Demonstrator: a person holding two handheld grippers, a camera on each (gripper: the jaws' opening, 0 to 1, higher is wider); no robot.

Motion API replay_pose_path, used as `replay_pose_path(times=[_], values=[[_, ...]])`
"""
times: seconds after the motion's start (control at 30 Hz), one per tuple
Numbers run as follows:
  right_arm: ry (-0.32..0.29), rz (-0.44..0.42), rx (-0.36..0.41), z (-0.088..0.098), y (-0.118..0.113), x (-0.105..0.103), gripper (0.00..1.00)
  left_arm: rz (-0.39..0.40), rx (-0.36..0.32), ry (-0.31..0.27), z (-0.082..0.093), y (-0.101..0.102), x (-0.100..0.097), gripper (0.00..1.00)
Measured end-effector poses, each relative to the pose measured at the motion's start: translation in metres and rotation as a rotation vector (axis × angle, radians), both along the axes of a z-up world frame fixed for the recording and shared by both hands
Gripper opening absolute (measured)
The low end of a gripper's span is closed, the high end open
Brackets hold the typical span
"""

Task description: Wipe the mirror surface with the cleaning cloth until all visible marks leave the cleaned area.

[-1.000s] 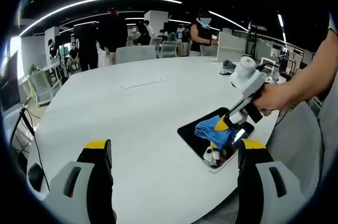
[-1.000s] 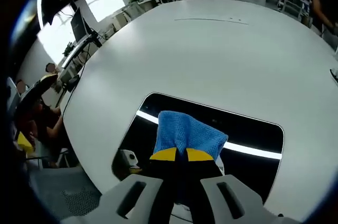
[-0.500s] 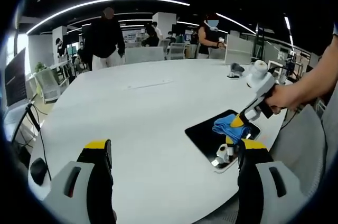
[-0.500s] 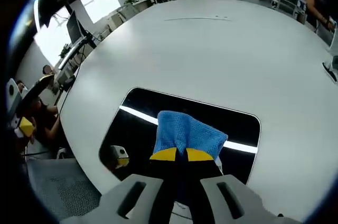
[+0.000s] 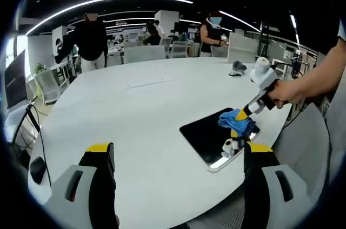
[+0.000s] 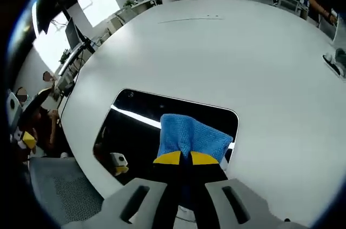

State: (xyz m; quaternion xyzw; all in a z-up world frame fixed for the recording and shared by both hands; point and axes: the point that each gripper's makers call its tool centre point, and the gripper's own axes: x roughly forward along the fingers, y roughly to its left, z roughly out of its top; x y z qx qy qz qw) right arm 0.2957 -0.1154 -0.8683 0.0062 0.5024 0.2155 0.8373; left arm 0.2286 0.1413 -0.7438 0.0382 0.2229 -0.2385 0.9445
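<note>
Our right gripper [image 6: 181,159], clamped on the cloth [image 6: 192,136], has slid toward the mirror [image 6: 135,126]'s far-right edge; our left gripper [image 5: 175,156] hangs open.

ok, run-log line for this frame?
phase: wiping | right gripper: shut on blue cloth, pressed at mirror edge | left gripper: open, idle above white table | marks: cannot tell

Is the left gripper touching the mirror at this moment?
Apart. In the left gripper view, the left gripper hangs open over the white table, its jaws wide, and the mirror lies beyond them with bare table between.
</note>
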Motion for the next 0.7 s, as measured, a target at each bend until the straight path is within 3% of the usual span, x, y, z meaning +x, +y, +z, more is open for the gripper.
replay_pose_path(times=[0.3,0.6,0.7], values=[[0.016,-0.044,-0.014,0.0,-0.023,-0.002,0.0,0.031,0.002,0.006,-0.001,0.018,0.012,0.99],[0.014,-0.064,-0.035,0.001,-0.031,-0.005,0.0,-0.013,0.029,0.016,-0.001,0.014,0.019,0.99],[-0.014,-0.03,-0.064,-0.001,-0.029,-0.004,0.0,-0.024,0.032,0.02,-0.004,0.011,0.02,0.99]])
